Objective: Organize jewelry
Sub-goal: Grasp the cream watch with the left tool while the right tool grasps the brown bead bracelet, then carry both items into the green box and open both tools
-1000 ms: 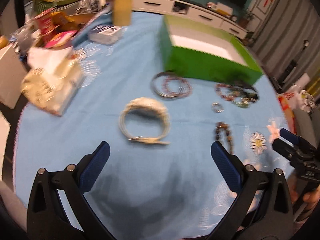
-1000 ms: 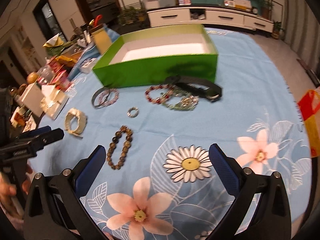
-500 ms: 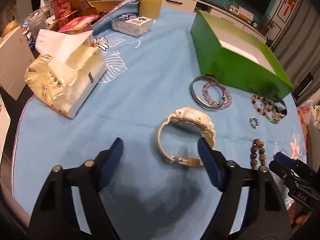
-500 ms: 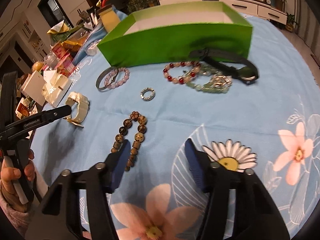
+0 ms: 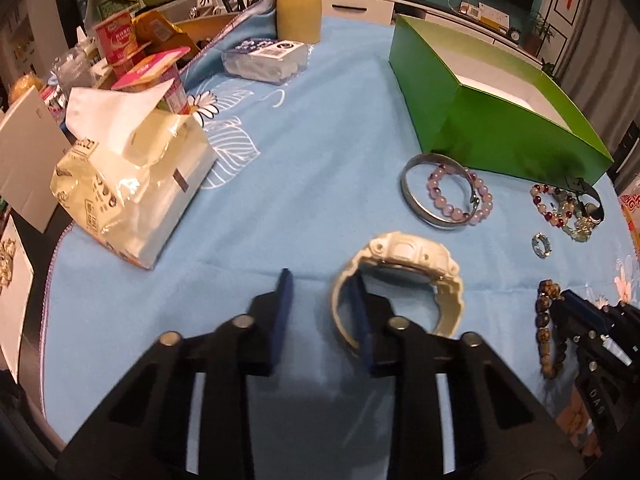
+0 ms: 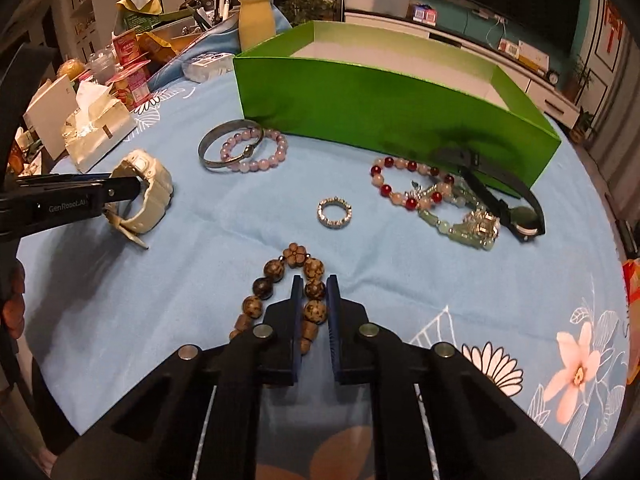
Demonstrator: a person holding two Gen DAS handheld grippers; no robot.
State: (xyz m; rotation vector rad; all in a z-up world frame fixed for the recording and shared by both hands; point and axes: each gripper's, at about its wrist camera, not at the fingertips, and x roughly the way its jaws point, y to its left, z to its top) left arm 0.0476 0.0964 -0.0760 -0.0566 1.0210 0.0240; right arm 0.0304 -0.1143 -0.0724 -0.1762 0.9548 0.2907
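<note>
A white watch (image 5: 404, 258) lies on the blue cloth. My left gripper (image 5: 322, 280) is half closed, with its right finger inside the watch band and its left finger outside; the near strap sits between them with a gap left. The watch also shows in the right wrist view (image 6: 150, 188). My right gripper (image 6: 314, 284) is closed around one strand of a brown bead bracelet (image 6: 280, 280). The green box (image 6: 400, 92) stands open behind.
A silver bangle (image 6: 228, 142) with a pink bead bracelet, a small ring (image 6: 335, 212), a red bead bracelet (image 6: 400, 188), a jade piece and a black watch (image 6: 516, 208) lie before the box. A tissue pack (image 5: 132, 184) and snacks stand at the left.
Both grippers moved forward and down and narrowed. The left one came astride the white watch strap; the right one closed on the brown bead bracelet.
</note>
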